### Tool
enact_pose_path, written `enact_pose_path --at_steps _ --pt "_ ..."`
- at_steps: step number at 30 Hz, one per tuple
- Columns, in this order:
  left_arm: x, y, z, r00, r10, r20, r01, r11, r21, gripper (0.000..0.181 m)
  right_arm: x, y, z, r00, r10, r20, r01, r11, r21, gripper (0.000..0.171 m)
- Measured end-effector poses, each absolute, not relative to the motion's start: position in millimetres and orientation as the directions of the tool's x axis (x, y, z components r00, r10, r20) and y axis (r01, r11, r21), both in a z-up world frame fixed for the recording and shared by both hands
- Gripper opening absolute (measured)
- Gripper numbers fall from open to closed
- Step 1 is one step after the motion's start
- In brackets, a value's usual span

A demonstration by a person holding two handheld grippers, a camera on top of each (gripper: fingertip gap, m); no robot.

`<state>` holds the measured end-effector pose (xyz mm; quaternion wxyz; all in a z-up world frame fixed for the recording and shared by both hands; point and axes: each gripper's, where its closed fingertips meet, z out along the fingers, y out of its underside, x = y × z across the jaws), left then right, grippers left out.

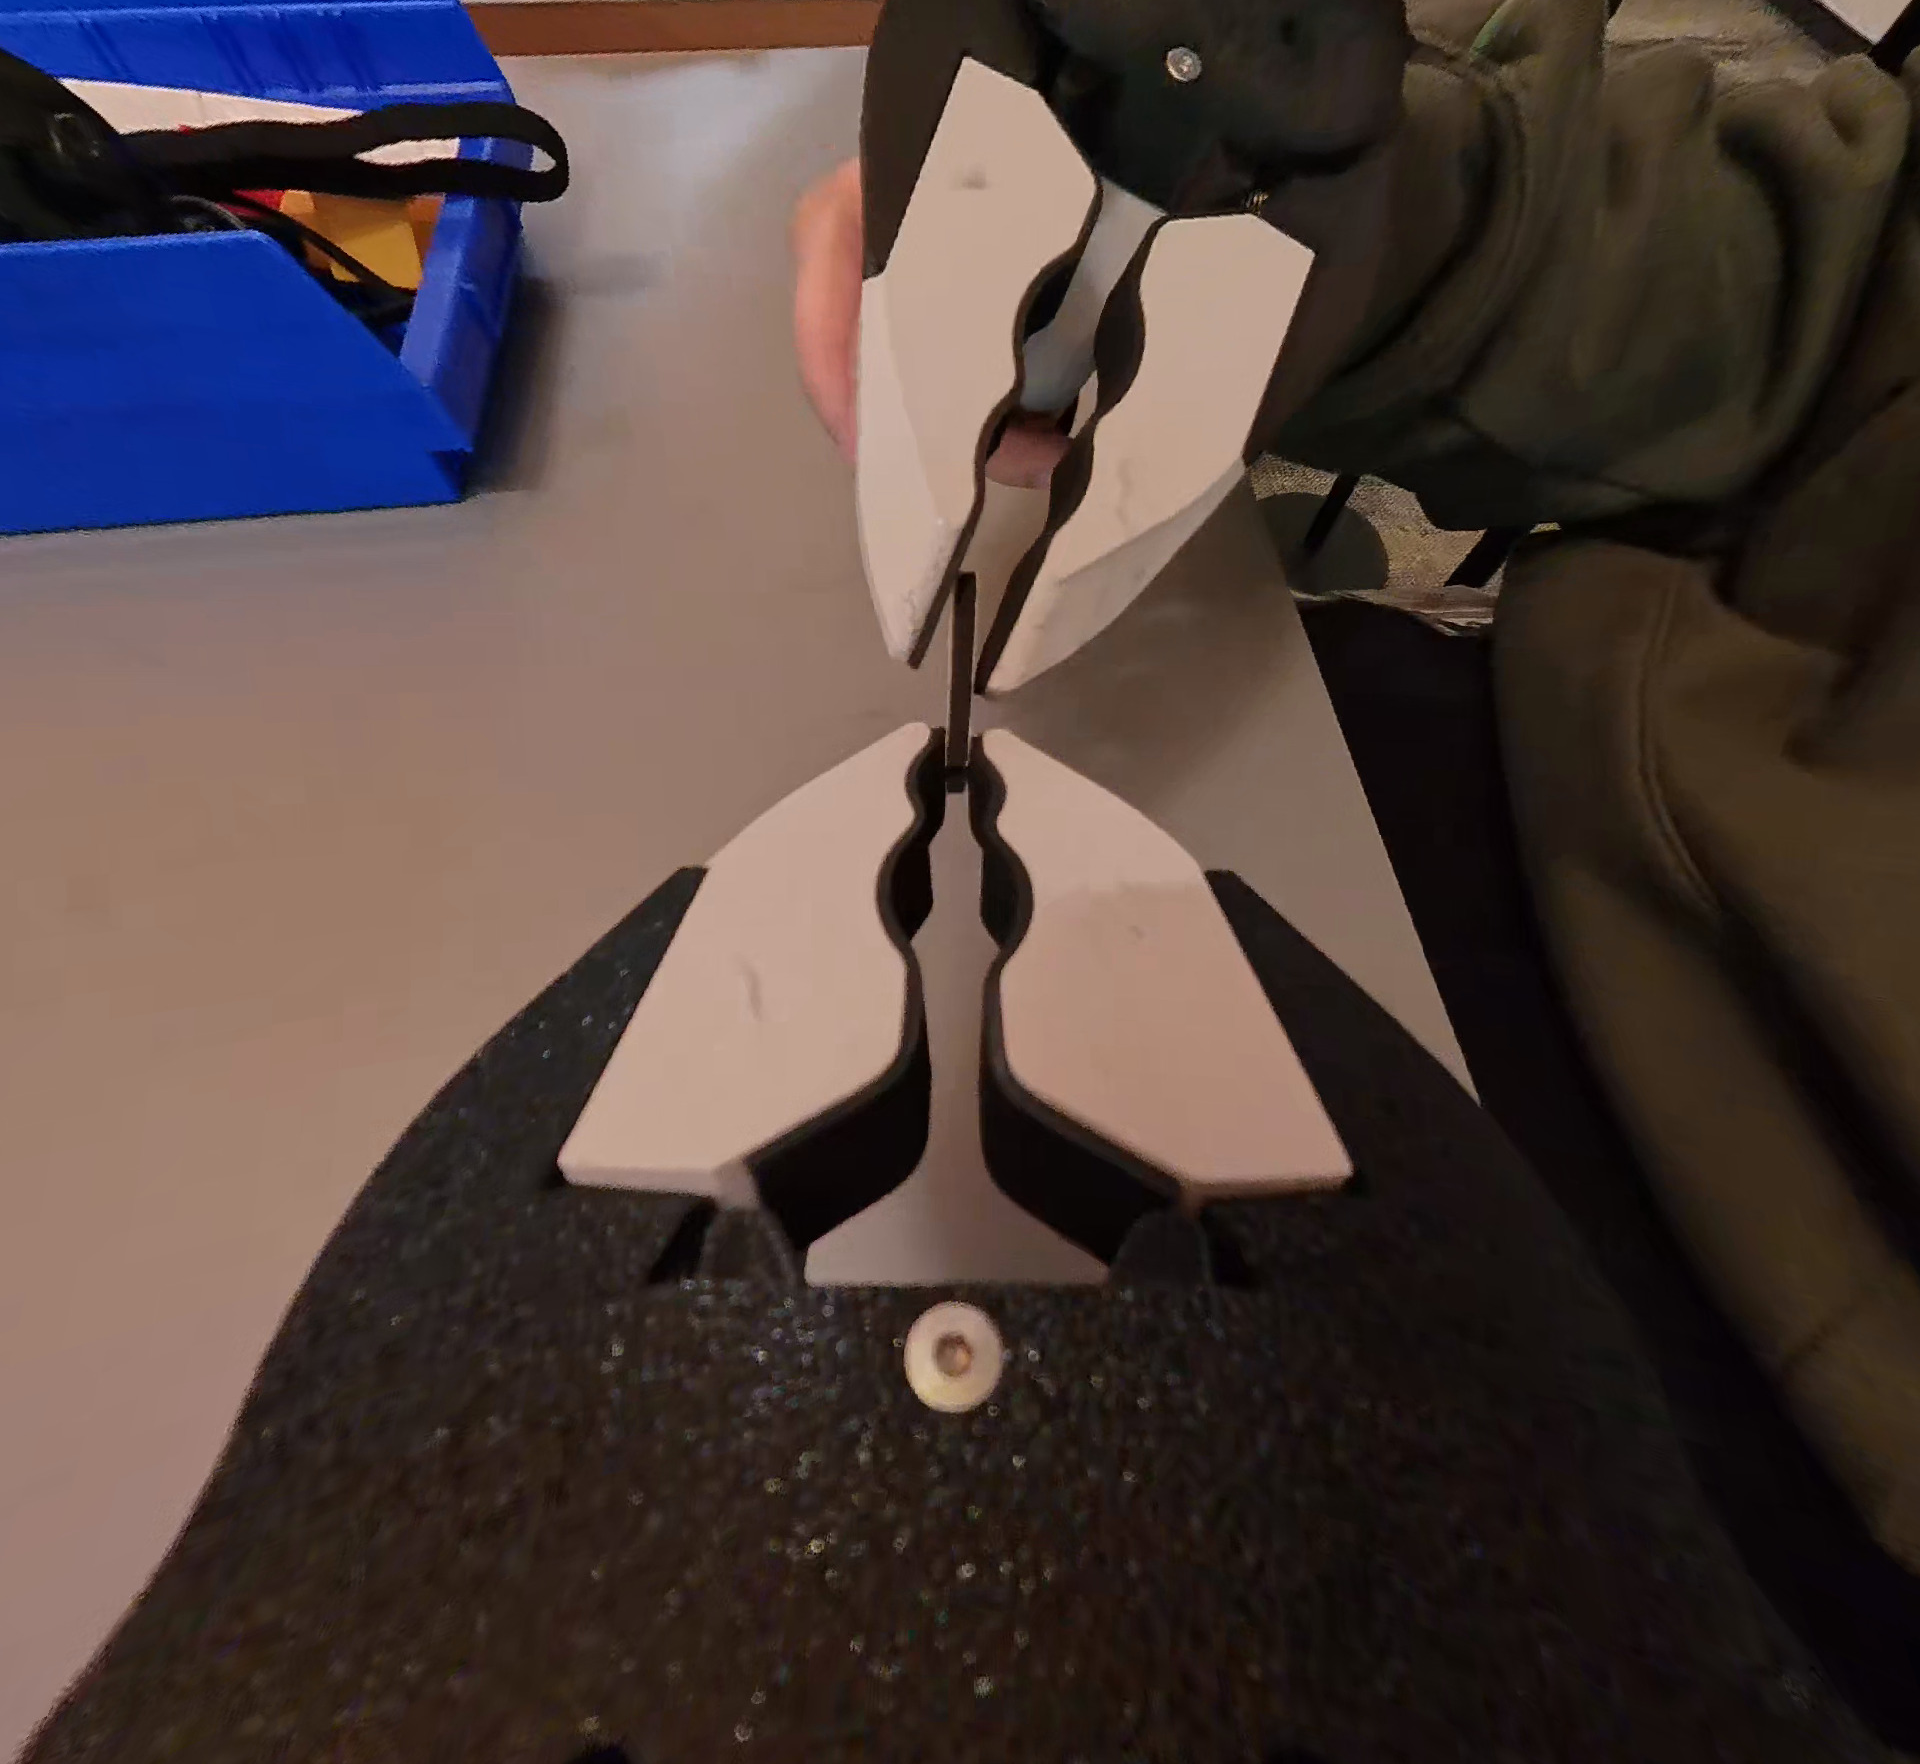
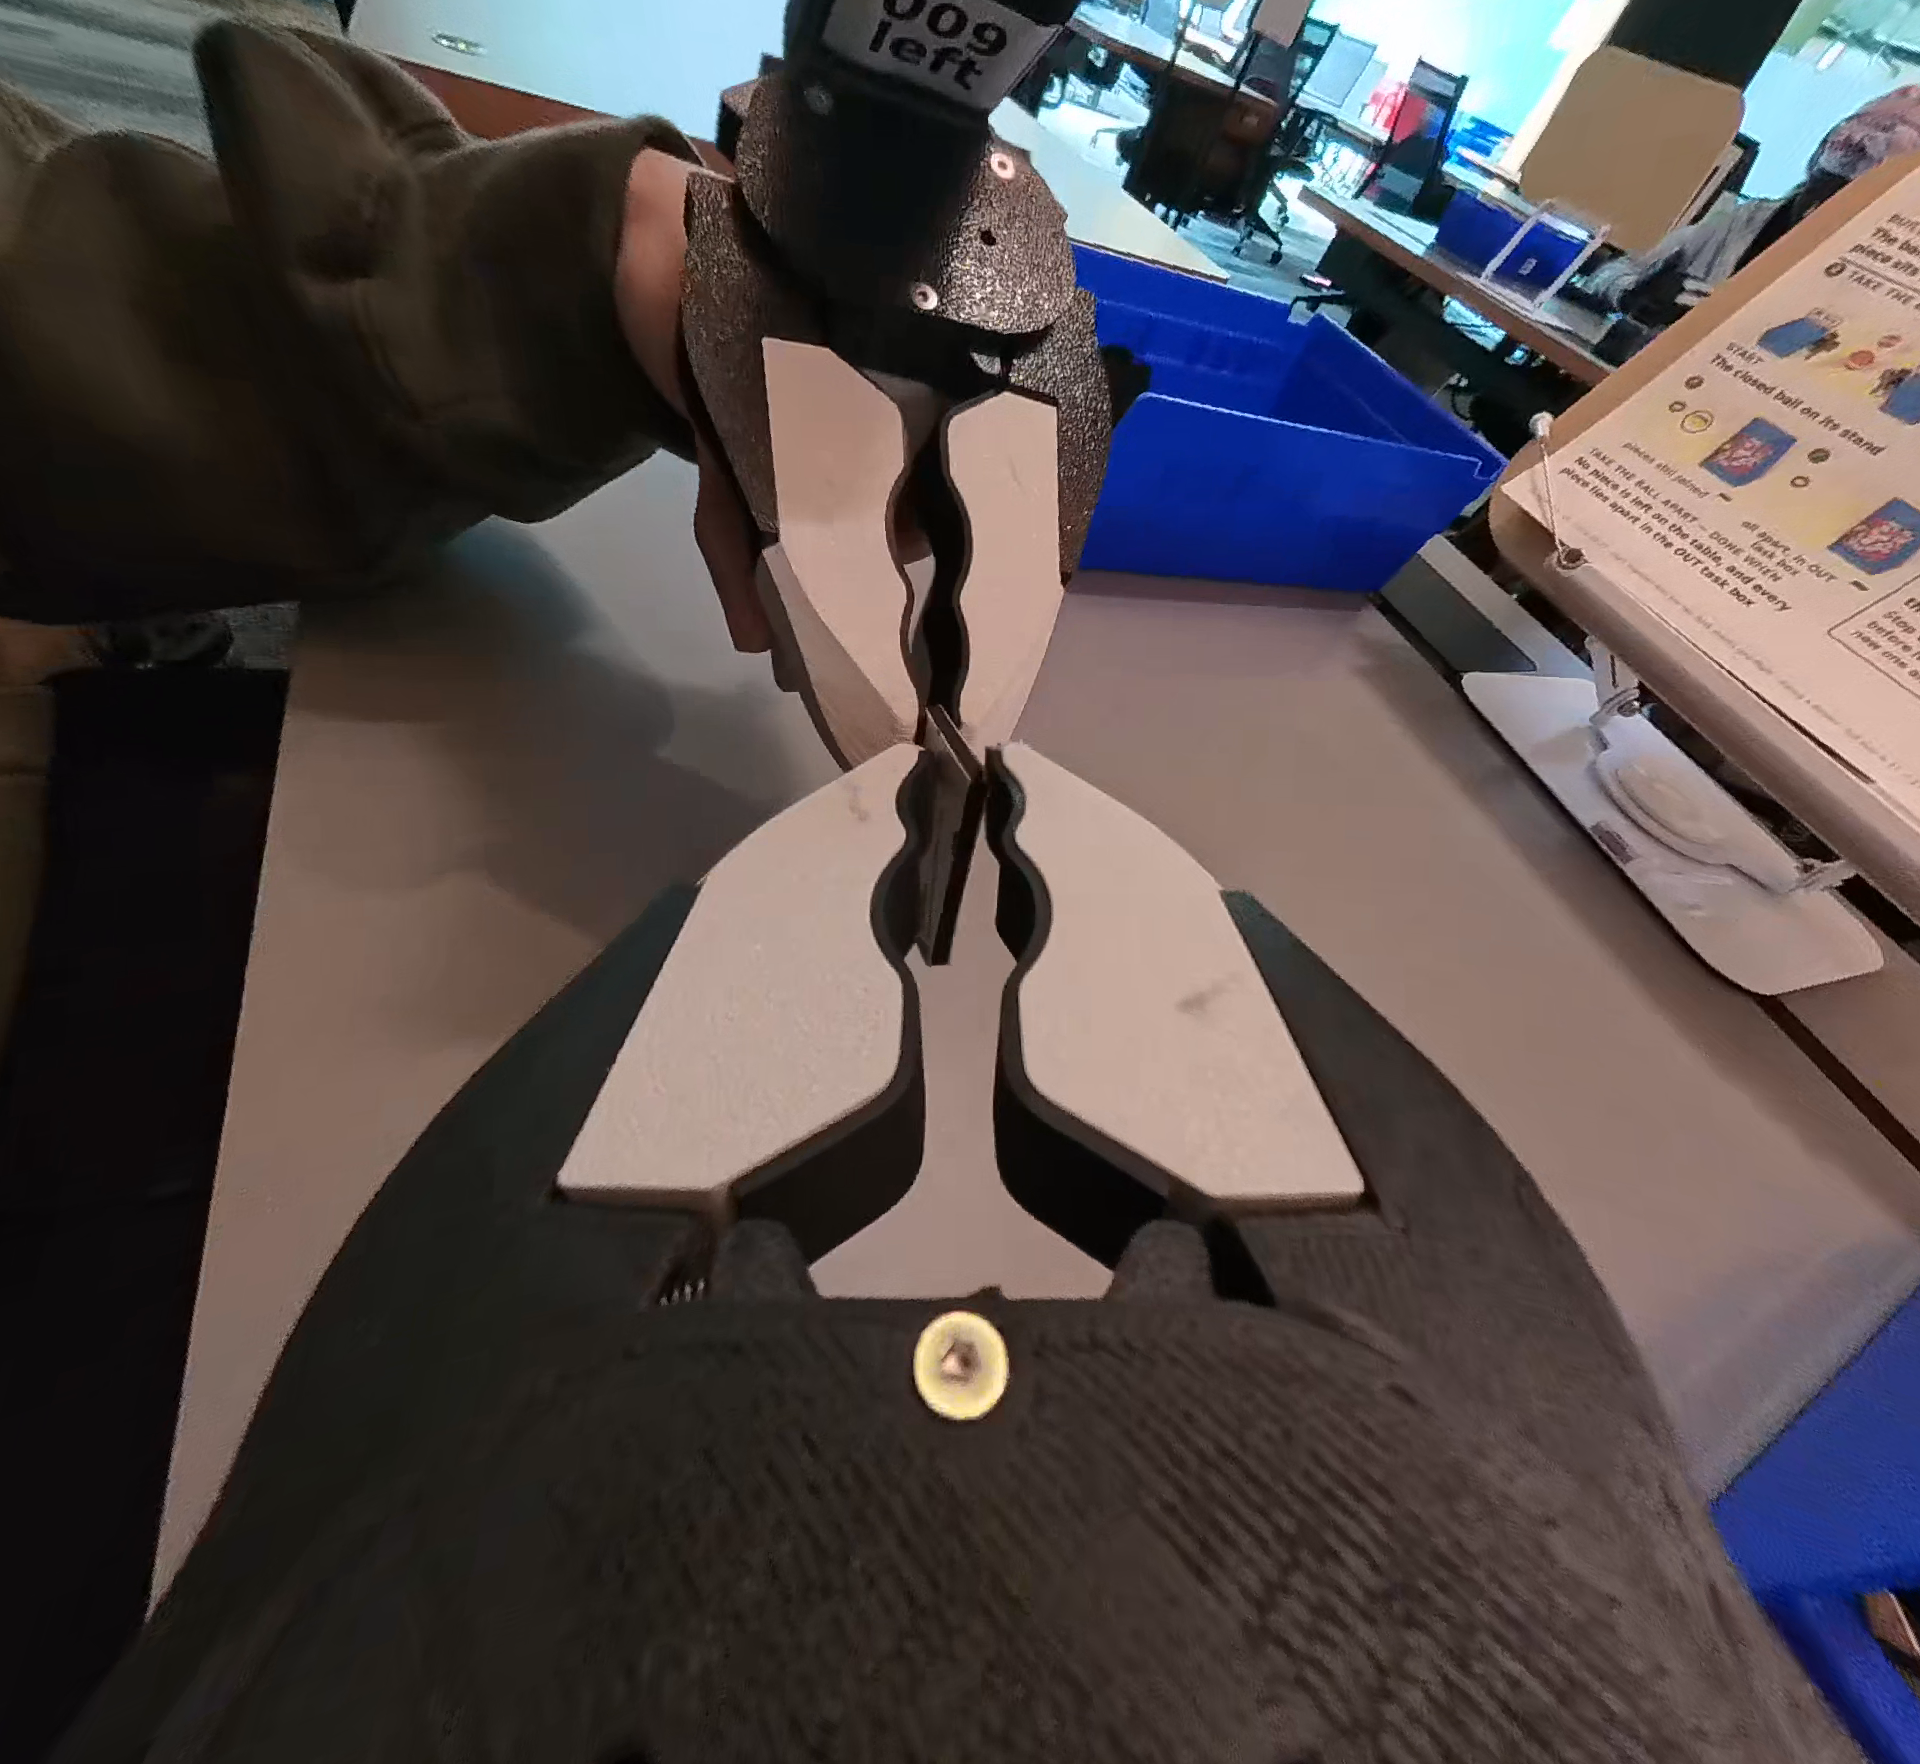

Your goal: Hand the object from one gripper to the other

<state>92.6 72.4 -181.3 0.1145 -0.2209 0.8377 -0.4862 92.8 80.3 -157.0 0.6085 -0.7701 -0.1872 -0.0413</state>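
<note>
Above the bench, near its right edge, left gripper and right gripper meet tip to tip. Thin flat black piece spans both. Left jaws closed on its near end. Right jaws nearly closed around the other end, piece sits between the pads; firm contact can't be confirmed. Blue bin toward the bench's far left. Olive sleeve behind right gripper.

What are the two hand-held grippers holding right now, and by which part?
A thin flat black piece, held edge-on above the table. Left hand-held gripper pinches one end at its fingertips; right hand-held gripper grips the other end.
</note>
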Motion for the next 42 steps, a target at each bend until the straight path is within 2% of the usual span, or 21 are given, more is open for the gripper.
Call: enact_pose_path --at_steps 4,6,9,12,14,17,24,27,30,32,34,36,39,42 --pt "99 74 -174 -0.868 -0.496 -0.034 -0.2 0.411 -0.889 0.005 93 80 -150 0.936 0.241 0.257 0.298 -0.156 -0.942 0.004" --pt "106 76 -162 -0.843 -0.537 -0.038 -0.171 0.335 -0.927 0.006 101 80 -137 0.958 0.19 0.213 0.231 -0.077 -0.97 0.003" --pt "118 75 -135 -0.808 -0.587 0.048 -0.129 0.096 -0.987 0.02 113 72 -96 0.99 0.136 0.03 0.004 0.184 -0.983 0.003" --pt "117 65 -111 -0.841 -0.507 0.19 -0.12 -0.169 -0.978 0.022 128 59 -68 0.968 0.162 -0.191 -0.243 0.423 -0.873 0.003" --pt "116 60 -100 -0.855 -0.453 0.252 -0.12 -0.3 -0.946 0.018 130 57 -66 0.937 0.216 -0.274 -0.346 0.467 -0.814 0.003" --pt "120 58 -96 -0.849 -0.426 0.315 -0.132 -0.406 -0.904 0.016 131 57 -66 0.915 0.247 -0.32 -0.403 0.512 -0.759 0.003" --pt "120 55 -97 -0.861 -0.379 0.34 -0.149 -0.451 -0.88 0.003 129 61 -70 0.921 0.236 -0.311 -0.389 0.494 -0.778 0.004" --pt "122 59 -107 -0.846 -0.422 0.325 -0.177 -0.354 -0.918 0.003 132 63 -81 0.953 0.184 -0.24 -0.295 0.393 -0.871 0.007" --pt "118 67 -123 -0.826 -0.431 0.364 -0.304 -0.202 -0.931 0.003 132 61 -95 0.992 0.111 -0.057 -0.081 0.229 -0.97 0.033" --pt "108 72 -141 -0.8 -0.42 0.428 -0.444 -0.066 -0.894 0.003 132 60 -108 0.987 0.064 0.148 0.142 0.085 -0.986 0.043" --pt "99 78 -162 -0.761 -0.444 0.474 -0.553 0.061 -0.831 0.004 127 59 -123 0.921 0.057 0.387 0.389 -0.044 -0.92 0.052" --pt "97 84 -174 -0.739 -0.488 0.464 -0.586 0.127 -0.8 0.004 123 62 -139 0.819 0.084 0.568 0.574 -0.156 -0.804 0.06" --pt "96 85 -179 -0.708 -0.516 0.481 -0.627 0.146 -0.766 0.004 117 71 -153 0.676 0.113 0.729 0.732 -0.221 -0.644 0.061" --pt "97 86 -187 -0.678 -0.55 0.487 -0.657 0.158 -0.737 0.004 120 81 -165 0.561 0.116 0.82 0.808 -0.293 -0.511 0.06"
